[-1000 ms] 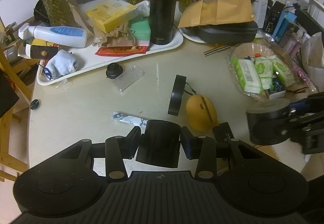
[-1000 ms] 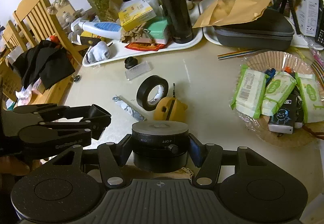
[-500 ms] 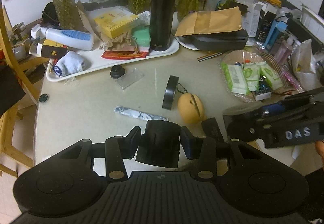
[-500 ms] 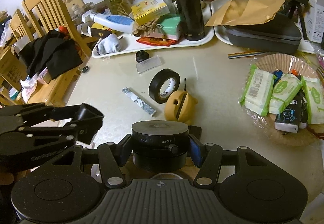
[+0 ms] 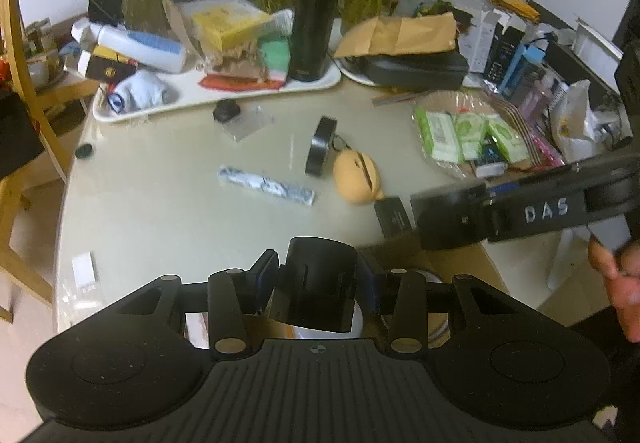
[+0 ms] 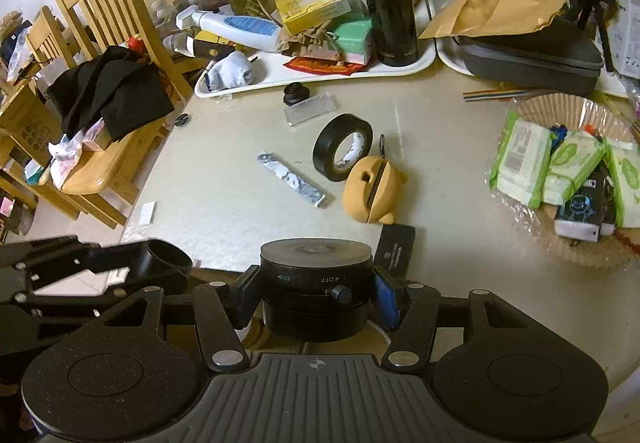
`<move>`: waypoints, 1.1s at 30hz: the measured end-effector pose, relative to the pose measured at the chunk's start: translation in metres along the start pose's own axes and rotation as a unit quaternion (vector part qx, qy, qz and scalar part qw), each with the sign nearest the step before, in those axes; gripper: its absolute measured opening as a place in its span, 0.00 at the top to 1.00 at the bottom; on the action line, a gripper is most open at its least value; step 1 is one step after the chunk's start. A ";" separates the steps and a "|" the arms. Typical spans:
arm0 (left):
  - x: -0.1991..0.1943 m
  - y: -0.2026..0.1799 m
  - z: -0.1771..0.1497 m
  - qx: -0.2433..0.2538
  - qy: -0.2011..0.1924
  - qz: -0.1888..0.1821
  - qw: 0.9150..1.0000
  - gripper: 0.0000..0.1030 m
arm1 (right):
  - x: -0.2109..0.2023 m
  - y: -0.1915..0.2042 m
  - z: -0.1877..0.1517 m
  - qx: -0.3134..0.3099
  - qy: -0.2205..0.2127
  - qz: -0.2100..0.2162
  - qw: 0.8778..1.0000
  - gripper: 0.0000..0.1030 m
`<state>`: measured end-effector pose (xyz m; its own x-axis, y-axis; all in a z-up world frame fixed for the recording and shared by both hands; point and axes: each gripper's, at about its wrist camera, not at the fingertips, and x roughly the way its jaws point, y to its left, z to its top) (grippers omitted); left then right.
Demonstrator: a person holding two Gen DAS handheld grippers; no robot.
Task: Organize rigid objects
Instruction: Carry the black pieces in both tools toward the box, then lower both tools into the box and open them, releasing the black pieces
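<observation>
The left gripper [image 5: 318, 283] pinched a black cup-shaped holder [image 5: 320, 279], and the right gripper [image 6: 316, 293] clamped a black round dial unit [image 6: 316, 283] marked ON and OFF; both were carried above the near edge of the table [image 6: 224, 219]. The step appeared to be transport. Next, each needed a free spot, perhaps near the black tape roll [image 6: 344, 151], clear of the yellow pouch [image 6: 372, 193].

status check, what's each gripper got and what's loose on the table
Left gripper shut on black cup. Right gripper shut on black puck. Tape roll, yellow case, foil strip loose on table.
</observation>
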<state>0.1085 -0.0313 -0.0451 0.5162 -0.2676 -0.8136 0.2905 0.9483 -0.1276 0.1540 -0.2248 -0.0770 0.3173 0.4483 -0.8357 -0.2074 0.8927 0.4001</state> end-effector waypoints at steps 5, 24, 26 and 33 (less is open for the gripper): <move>0.000 -0.001 -0.010 -0.005 0.012 -0.011 1.000 0.59 | -0.002 0.004 -0.009 0.000 0.005 0.006 1.000 0.41; 0.006 -0.008 -0.046 -0.022 0.075 -0.008 0.997 0.59 | 0.008 0.009 -0.040 -0.013 0.055 -0.006 0.998 0.41; 0.007 -0.010 -0.047 -0.020 0.080 -0.004 0.997 0.59 | 0.009 0.009 -0.041 -0.015 0.060 -0.007 0.998 0.41; 0.006 -0.012 -0.048 -0.012 0.079 0.001 0.997 0.58 | 0.014 0.010 -0.043 -0.022 0.076 -0.011 0.997 0.40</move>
<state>0.0695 -0.0358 -0.0752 0.3830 -0.2380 -0.8926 0.2692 0.9531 -0.1386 0.1166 -0.2112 -0.1006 0.1782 0.4133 -0.8930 -0.2440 0.8977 0.3668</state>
